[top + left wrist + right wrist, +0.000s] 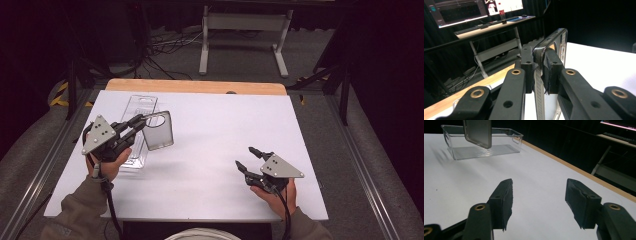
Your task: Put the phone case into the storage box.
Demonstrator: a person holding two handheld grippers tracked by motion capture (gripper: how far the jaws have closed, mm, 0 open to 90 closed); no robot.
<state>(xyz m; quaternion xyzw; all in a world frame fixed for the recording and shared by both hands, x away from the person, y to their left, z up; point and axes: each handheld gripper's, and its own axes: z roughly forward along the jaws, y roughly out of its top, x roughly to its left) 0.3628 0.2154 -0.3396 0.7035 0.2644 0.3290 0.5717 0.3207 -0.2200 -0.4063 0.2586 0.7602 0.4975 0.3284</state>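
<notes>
From the high view, the left gripper (139, 121) is clamped on the edge of a translucent grey phone case (159, 131), which is held above the white worktop (215, 145) beside a clear plastic tray (139, 107); the right gripper (247, 157) hovers well apart, its jaws spread with nothing between them. In the left gripper view, the case (554, 40) stands upright between the pressed pads. In the right gripper view, the jaws stand apart over bare worktop (536, 182), with the case (478, 132) hanging before the tray (484, 147).

Black tools (137, 121) (247, 157) — brass pivot pins, grey three-cornered top plates, black trailing cables — olive-drab sleeves.
</notes>
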